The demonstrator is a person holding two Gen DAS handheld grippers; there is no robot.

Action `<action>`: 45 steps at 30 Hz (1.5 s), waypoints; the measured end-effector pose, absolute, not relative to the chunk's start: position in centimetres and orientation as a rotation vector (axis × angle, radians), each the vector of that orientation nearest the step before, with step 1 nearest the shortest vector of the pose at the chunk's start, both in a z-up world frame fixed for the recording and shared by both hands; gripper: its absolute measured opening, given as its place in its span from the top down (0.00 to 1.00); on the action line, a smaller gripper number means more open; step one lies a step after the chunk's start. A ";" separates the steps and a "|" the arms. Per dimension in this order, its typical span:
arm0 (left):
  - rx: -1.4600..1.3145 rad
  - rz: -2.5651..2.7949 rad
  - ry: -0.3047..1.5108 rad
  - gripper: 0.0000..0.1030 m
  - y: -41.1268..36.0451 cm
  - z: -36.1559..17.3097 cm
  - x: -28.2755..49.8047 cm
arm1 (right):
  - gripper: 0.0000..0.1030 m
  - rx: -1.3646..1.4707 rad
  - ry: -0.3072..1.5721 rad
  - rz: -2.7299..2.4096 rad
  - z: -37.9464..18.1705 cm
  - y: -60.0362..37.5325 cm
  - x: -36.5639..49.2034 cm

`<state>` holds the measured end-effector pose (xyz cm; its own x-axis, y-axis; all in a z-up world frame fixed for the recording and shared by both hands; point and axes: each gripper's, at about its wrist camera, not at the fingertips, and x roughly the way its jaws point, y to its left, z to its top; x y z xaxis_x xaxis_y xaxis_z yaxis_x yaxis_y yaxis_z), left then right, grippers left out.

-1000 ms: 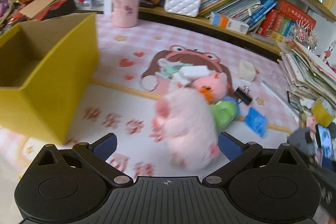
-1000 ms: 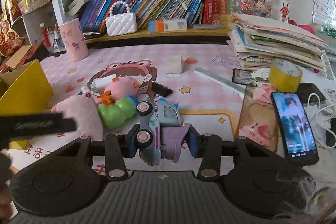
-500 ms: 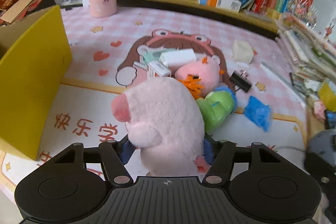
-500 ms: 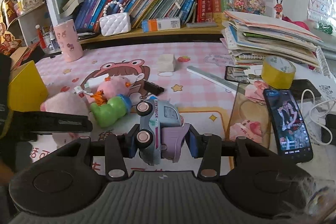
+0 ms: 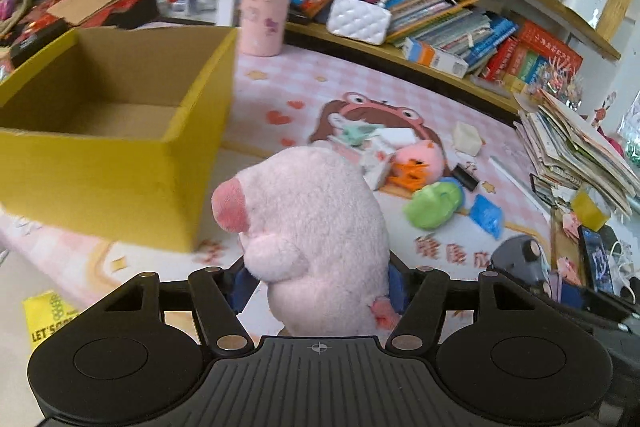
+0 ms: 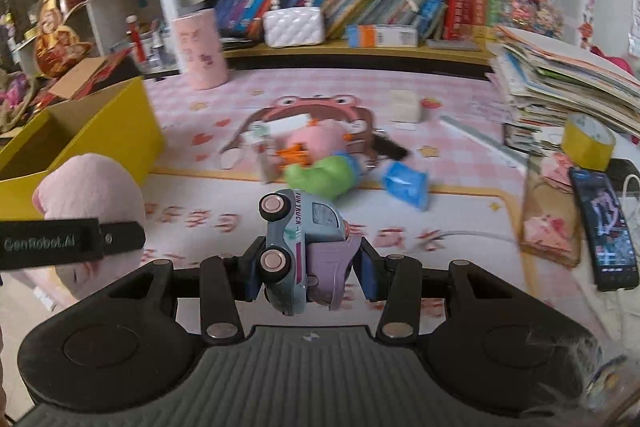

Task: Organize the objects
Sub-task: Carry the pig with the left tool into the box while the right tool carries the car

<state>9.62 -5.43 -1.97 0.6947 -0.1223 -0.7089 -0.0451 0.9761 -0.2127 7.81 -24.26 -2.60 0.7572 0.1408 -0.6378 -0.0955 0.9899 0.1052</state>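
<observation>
A second ago the left gripper (image 5: 318, 283) stood wide apart over the pink plush toy (image 5: 308, 239) lying on the mat; now it is clamped on the plush, lifted off the mat. The yellow box (image 5: 120, 163), open and empty, has come nearer, at ten o'clock in the left view. The right gripper (image 6: 306, 267) remains clamped on the toy truck (image 6: 300, 247). Both toys look ready to drop in; other toys stay at one o'clock.
</observation>
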 end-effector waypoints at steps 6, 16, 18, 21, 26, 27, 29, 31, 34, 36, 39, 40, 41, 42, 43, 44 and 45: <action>-0.257 -0.010 0.761 0.39 0.3 -1.1 6.2 | 0.58 0.041 0.680 0.196 -1.6 -18.0 5.9; -0.307 0.046 0.746 0.39 9.2 -0.7 1.5 | 0.58 0.005 0.697 0.278 -1.4 -8.2 1.6; -0.304 0.047 0.743 0.39 10.7 -0.7 0.6 | 0.58 0.004 0.695 0.289 -1.5 -6.5 0.7; -0.299 0.051 0.737 0.39 12.8 -0.6 -0.7 | 0.58 0.006 0.688 0.299 -1.5 -4.3 -0.4; -0.301 0.066 0.720 0.39 16.0 -0.6 -2.5 | 0.58 0.001 0.684 0.317 -1.6 -1.2 -1.9; -0.302 0.068 0.719 0.39 16.5 -0.5 -2.7 | 0.58 0.000 0.684 0.319 -1.6 -0.7 -2.3; -0.302 0.065 0.718 0.39 17.2 -0.5 -3.1 | 0.58 -0.001 0.681 0.315 -1.5 0.0 -2.7; -0.304 0.055 0.722 0.39 17.7 -0.6 -3.3 | 0.58 -0.003 0.680 0.308 -1.3 0.6 -3.0; -0.312 0.039 0.719 0.39 18.3 -0.7 -3.8 | 0.58 -0.012 0.678 0.298 -1.2 1.3 -3.5; -0.317 0.029 0.715 0.39 18.7 -0.7 -4.0 | 0.58 -0.018 0.680 0.294 -1.2 1.6 -3.6; -0.324 0.021 0.712 0.39 19.2 -0.8 -4.3 | 0.58 -0.025 0.685 0.287 -1.1 2.0 -3.7; -0.326 0.020 0.711 0.39 19.4 -0.8 -4.4 | 0.58 -0.027 0.688 0.286 -1.1 2.2 -3.8; -0.328 0.018 0.709 0.39 19.5 -0.8 -4.5 | 0.58 -0.028 0.691 0.284 -1.2 2.2 -3.9; -0.328 0.016 0.710 0.39 19.6 -0.8 -4.5 | 0.58 -0.028 0.695 0.282 -1.2 2.3 -3.9; -0.328 0.013 0.713 0.39 19.6 -0.8 -4.5 | 0.58 -0.026 0.698 0.279 -1.2 2.3 -3.9; -0.328 0.010 0.716 0.39 19.6 -0.9 -4.5 | 0.58 -0.026 0.699 0.276 -1.2 2.4 -3.9; -0.328 0.008 0.719 0.39 19.7 -0.9 -4.5 | 0.58 -0.025 0.699 0.273 -1.2 2.4 -3.8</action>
<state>-4.52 19.71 -0.90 0.7544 -0.1050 -0.6479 -0.1189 0.9489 -0.2923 -3.83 2.42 -1.22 0.7313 0.2395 -0.6386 -0.2562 0.9642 0.0682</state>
